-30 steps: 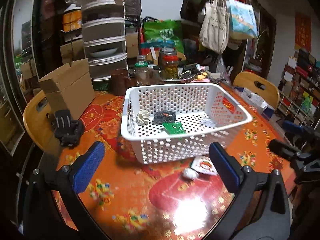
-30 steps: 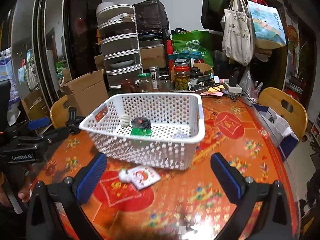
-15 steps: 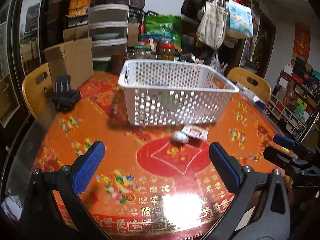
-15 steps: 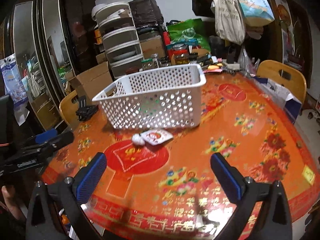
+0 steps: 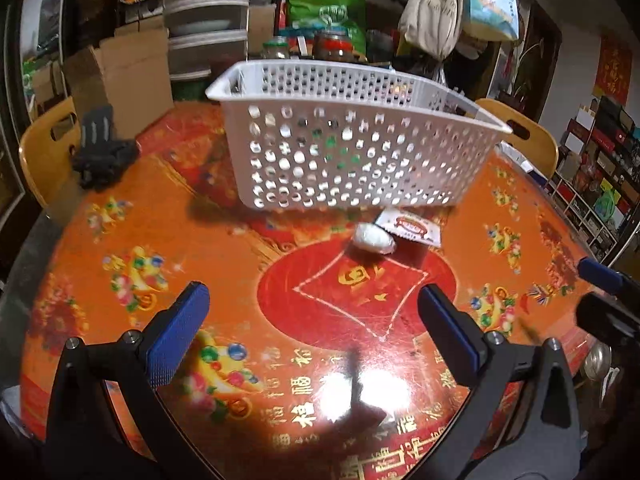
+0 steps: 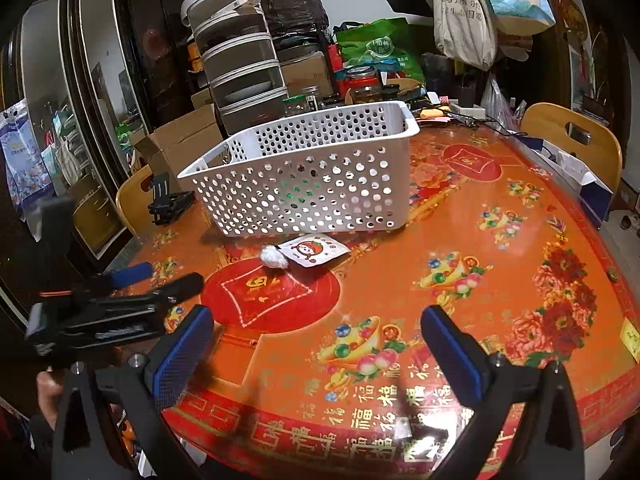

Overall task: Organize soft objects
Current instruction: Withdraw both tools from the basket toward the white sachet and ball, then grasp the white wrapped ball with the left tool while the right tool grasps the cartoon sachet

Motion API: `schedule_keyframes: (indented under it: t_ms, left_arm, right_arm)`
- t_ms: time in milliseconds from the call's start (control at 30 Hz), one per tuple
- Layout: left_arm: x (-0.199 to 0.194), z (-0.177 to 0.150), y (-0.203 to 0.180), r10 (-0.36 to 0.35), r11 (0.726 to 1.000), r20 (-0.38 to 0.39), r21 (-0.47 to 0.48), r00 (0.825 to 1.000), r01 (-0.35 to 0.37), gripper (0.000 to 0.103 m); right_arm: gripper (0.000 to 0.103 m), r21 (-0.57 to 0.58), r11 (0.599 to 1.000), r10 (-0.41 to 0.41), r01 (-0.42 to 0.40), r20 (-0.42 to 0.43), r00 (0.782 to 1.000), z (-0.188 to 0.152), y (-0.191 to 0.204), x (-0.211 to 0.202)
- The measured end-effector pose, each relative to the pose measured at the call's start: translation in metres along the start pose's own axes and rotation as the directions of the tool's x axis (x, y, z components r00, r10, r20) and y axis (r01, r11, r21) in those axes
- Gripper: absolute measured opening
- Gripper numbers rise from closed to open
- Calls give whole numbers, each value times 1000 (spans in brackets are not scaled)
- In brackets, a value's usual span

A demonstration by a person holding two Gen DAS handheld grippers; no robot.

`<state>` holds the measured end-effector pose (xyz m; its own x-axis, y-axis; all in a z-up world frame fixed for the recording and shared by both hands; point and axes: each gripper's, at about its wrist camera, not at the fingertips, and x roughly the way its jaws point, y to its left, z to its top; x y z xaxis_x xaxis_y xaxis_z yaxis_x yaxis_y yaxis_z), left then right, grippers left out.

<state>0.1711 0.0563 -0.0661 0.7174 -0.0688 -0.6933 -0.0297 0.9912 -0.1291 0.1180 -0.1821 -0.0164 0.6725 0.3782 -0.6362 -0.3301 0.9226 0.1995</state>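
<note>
A: What is on the table?

B: A white perforated basket stands on a round orange table. Through its holes, something green and something dark show inside; what they are cannot be made out from here.

A: Is anything left outside it?

B: Yes. Just in front of the basket's near wall lie a small white wad and a flat white packet with a red picture, the two touching each other.

A: And the tools?

B: The left tool and the right tool both hover near the table's front edge, well short of the basket, jaws spread wide and empty.

A: So how far along?

B: Seemingly partway: some things are in the basket, while the wad and packet await pickup.
</note>
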Motion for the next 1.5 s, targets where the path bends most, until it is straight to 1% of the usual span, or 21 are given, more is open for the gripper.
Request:
schedule_keyframes:
  t_ms: [167, 267, 333, 433, 600, 667, 700, 767, 800, 867, 900, 933, 1033, 1167, 1233, 1300, 1333, 1467, 1500]
  left_arm:
    - [28, 5, -5, -6, 1000, -30, 3, 1000, 7, 103]
    - [52, 16, -14, -20, 999, -65, 26, 998, 22, 103]
    - [67, 23, -20, -28, 999, -87, 43, 996, 32, 103]
    - [87, 30, -33, -10, 996, -112, 90, 994, 20, 102]
    - [99, 39, -51, -1, 992, -110, 128, 994, 15, 92]
    - [101, 42, -55, 6, 991, -109, 137, 994, 9, 81]
    - [104, 43, -58, 8, 990, -111, 142, 994, 8, 79]
    - [108, 43, -62, 11, 989, -119, 150, 993, 7, 68]
    - [110, 43, -63, 10, 988, -126, 152, 992, 10, 65]
    - [111, 42, -61, 3, 988, -134, 153, 991, 17, 51]
    - [112, 41, -61, -1, 988, -135, 153, 991, 22, 46]
    - [113, 41, -60, -4, 988, -137, 154, 991, 25, 36]
    - [108, 38, -53, -18, 989, -123, 144, 992, 36, 36]
    - [94, 36, -28, -38, 994, -90, 96, 995, 46, 36]
    - [91, 37, -10, -34, 998, -80, 59, 996, 39, 36]
    - [91, 39, 11, -27, 999, -73, 17, 997, 28, 36]
    - [91, 39, 18, -27, 1000, -71, 2, 997, 27, 36]
    - [85, 41, 39, -42, 999, -60, -35, 997, 40, 36]
    - [87, 41, 42, -56, 997, -65, -49, 996, 53, 36]
  right_arm:
    - [103, 5, 1000, -9, 9, -9, 1000, 3, -6, 11]
    - [103, -3, 1000, -17, 17, -52, 998, 8, -13, 33]
    - [102, 26, 1000, -14, 15, -68, 998, 12, -22, 45]
    - [101, 65, 998, -13, 17, -59, 998, 13, -34, 46]
    - [101, 71, 997, -27, 31, -49, 998, 12, -40, 41]
    - [101, 70, 997, -36, 39, -49, 998, 13, -41, 40]
    - [101, 68, 997, -39, 42, -48, 998, 14, -41, 40]
    - [101, 67, 997, -46, 49, -47, 998, 15, -40, 40]
    - [101, 66, 997, -48, 51, -46, 998, 16, -40, 41]
    - [101, 60, 997, -53, 56, -48, 997, 18, -37, 44]
    - [101, 55, 997, -53, 56, -51, 997, 19, -35, 46]
    - [101, 49, 997, -53, 56, -54, 997, 20, -33, 49]
    - [101, 25, 999, -46, 48, -69, 997, 23, -24, 61]
    - [101, -26, 999, -40, 38, -109, 993, 28, -10, 87]
    - [100, -69, 997, -50, 40, -140, 989, 28, -1, 105]
    - [94, -113, 992, -69, 50, -170, 983, 30, 7, 122]
    - [93, -128, 990, -79, 56, -183, 980, 32, 10, 131]
    - [92, -139, 988, -101, 74, -200, 975, 38, 14, 153]
    - [92, -142, 987, -105, 77, -207, 973, 40, 14, 159]
